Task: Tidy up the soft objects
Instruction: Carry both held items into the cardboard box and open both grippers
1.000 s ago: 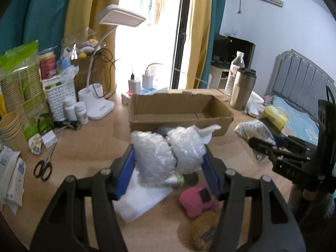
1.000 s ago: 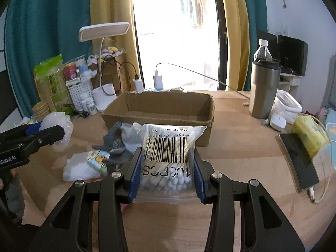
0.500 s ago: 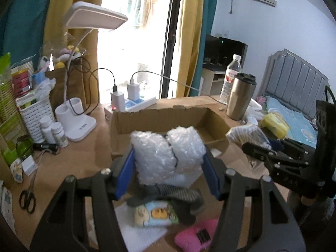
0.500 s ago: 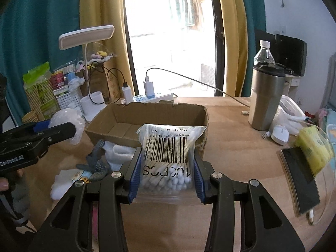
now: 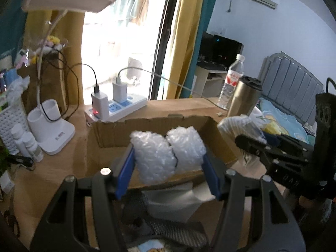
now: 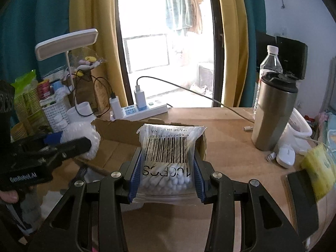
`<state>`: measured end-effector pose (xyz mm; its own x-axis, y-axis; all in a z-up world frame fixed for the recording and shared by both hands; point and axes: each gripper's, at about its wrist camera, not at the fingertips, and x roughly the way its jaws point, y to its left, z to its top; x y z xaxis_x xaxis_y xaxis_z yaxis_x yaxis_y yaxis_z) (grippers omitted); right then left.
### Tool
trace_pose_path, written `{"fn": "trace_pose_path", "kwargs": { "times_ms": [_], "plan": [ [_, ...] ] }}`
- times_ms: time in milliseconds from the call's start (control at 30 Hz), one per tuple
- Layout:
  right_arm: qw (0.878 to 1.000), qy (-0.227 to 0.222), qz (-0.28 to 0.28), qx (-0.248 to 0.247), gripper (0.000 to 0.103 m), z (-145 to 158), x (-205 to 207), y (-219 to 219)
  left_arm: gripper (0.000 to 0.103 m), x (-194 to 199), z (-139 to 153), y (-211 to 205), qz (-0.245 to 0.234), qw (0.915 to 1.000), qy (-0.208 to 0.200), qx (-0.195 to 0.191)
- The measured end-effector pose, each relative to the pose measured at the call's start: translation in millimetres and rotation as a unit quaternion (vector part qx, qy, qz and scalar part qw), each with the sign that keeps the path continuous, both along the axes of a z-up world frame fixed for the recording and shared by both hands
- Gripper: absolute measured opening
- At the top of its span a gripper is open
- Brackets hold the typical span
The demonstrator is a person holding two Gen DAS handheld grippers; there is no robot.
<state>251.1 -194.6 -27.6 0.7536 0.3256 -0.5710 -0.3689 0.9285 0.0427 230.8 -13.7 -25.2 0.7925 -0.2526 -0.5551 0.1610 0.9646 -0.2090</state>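
My left gripper (image 5: pixel 168 170) is shut on a wad of clear bubble wrap (image 5: pixel 166 153) and holds it over the near wall of the open cardboard box (image 5: pixel 109 132). My right gripper (image 6: pixel 166 174) is shut on a clear bag of cotton swabs (image 6: pixel 168 153) with a barcode, held at the box's right end (image 6: pixel 117 132). The left gripper and its bubble wrap also show in the right wrist view (image 6: pixel 84 138). The right gripper shows in the left wrist view (image 5: pixel 258 145). A grey sock and white cloth (image 5: pixel 168 205) lie below the left gripper.
A white desk lamp (image 5: pixel 52 130), a power strip with chargers (image 5: pixel 117 107) and a white basket (image 5: pixel 10 117) stand behind and left of the box. A steel tumbler (image 6: pixel 273 111), a water bottle (image 6: pixel 268 63), a white mouse (image 6: pixel 285 155) and a phone (image 6: pixel 302 191) are at the right.
Both grippers have moved forward and up toward the cardboard box, each still holding its object. The box now fills more of both views, and the pink toy has left the left wrist view.
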Motion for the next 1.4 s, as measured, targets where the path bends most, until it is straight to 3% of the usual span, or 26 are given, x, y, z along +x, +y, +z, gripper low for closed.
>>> {"fn": "trace_pose_path", "kwargs": {
  "times_ms": [500,633,667,767,1400],
  "plan": [
    [1.000,0.021,0.006,0.003,0.046,-18,39,13,0.063,45,-37,-8,-0.011,0.9984,0.054,-0.009],
    [1.000,0.025,0.003,0.001,0.057,-19,39,14,0.067,47,-41,-14,-0.013,0.9977,0.066,0.002],
    [1.000,0.022,-0.001,0.002,0.058,-18,38,13,0.073,47,-41,-14,-0.012,0.9977,0.066,0.003],
    [1.000,0.016,-0.006,0.011,0.062,-13,33,9,0.086,43,-37,-12,0.001,0.9983,0.058,0.004],
    [1.000,-0.020,-0.006,-0.003,0.064,20,-33,11,0.087,-29,-2,14,0.029,0.9995,0.003,-0.013]
  ]
}}
